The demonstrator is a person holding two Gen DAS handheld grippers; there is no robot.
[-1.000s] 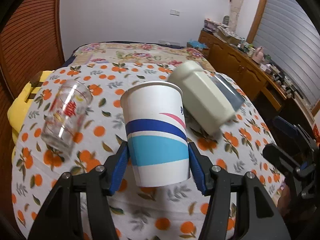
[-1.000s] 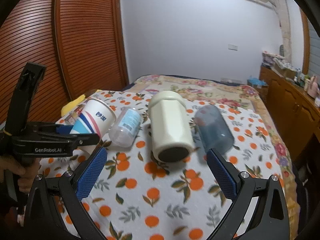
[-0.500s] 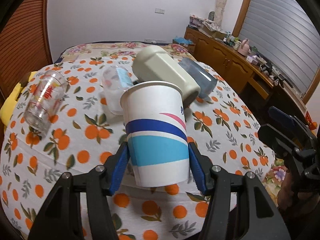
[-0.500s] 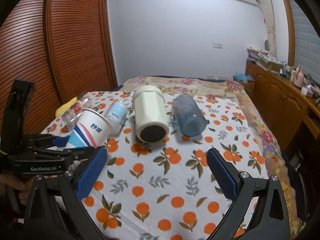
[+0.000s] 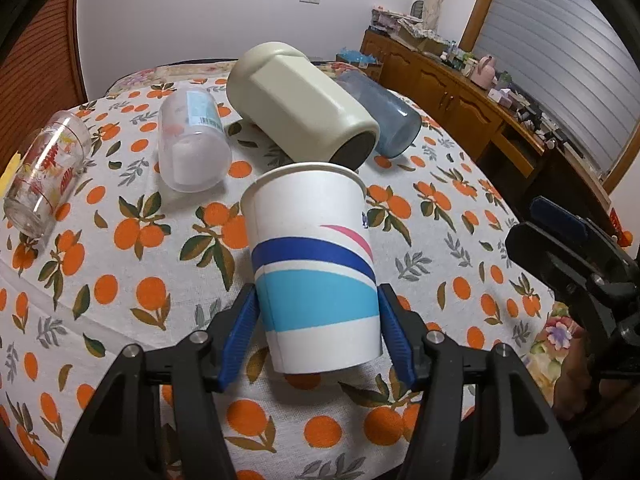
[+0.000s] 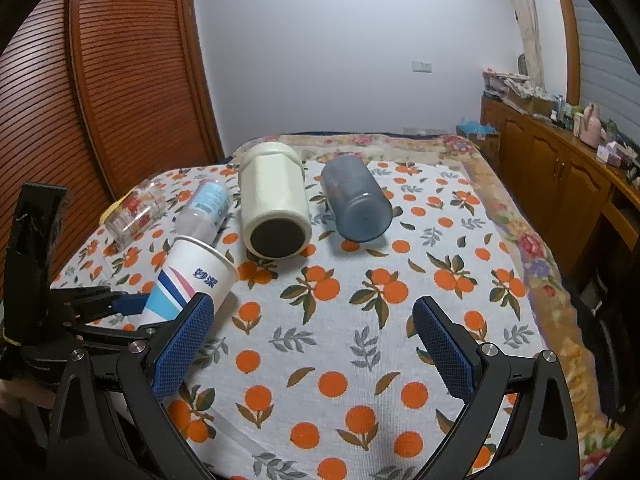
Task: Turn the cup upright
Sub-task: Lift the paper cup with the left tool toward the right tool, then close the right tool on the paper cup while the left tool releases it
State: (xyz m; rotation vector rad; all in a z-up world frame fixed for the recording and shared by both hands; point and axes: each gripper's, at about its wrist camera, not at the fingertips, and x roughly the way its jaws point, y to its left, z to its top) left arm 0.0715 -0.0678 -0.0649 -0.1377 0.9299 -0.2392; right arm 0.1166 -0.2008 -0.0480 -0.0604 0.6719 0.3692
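My left tongs [image 5: 318, 320] are clamped on the paper cup [image 5: 314, 264], blue pads pressed to both sides of its lower half, at the centre of the left view. The cup's rim faces away from me and up, tilted; I can't tell whether its base touches the tabletop [image 5: 460, 248]. In the right view the cup [image 6: 192, 280] sits at the lower left, leaning, with the left tongs [image 6: 132, 312] around it. My right tongs [image 6: 308, 344] stand wide apart with nothing between them, low in that frame over the orange-print cloth. Four others lie on their sides above the cup in the left view: a glass [image 5: 44, 172] at far left, a clear cup [image 5: 192, 140], a cream mug [image 5: 300, 100], and a blue tumbler [image 5: 384, 116] touching the mug.
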